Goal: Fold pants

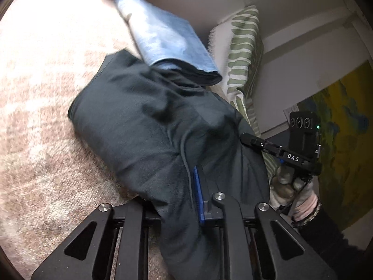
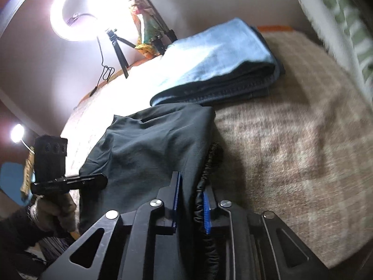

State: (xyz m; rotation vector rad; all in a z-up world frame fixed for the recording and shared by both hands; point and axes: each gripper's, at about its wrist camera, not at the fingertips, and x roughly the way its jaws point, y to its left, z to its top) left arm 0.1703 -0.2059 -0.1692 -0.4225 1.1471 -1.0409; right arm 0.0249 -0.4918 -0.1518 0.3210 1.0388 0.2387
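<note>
Dark grey pants (image 1: 149,121) hang bunched over a beige patterned bed cover (image 1: 42,93). My left gripper (image 1: 181,193) is shut on the pants' fabric; only its right blue pad shows, the cloth drapes over the other. My right gripper (image 2: 192,200) is shut on the pants (image 2: 149,149) at the black elastic waistband (image 2: 207,175), between both blue pads. Each gripper shows in the other's view, the right one (image 1: 279,154) at the pants' far edge, the left one (image 2: 70,182) at their left edge.
Folded blue jeans (image 2: 216,70) lie on the bed beyond the pants, also in the left wrist view (image 1: 167,39). A green-striped pillow (image 1: 242,53) leans on the wall. A ring light (image 2: 77,11) on a tripod shines at the bed's far side.
</note>
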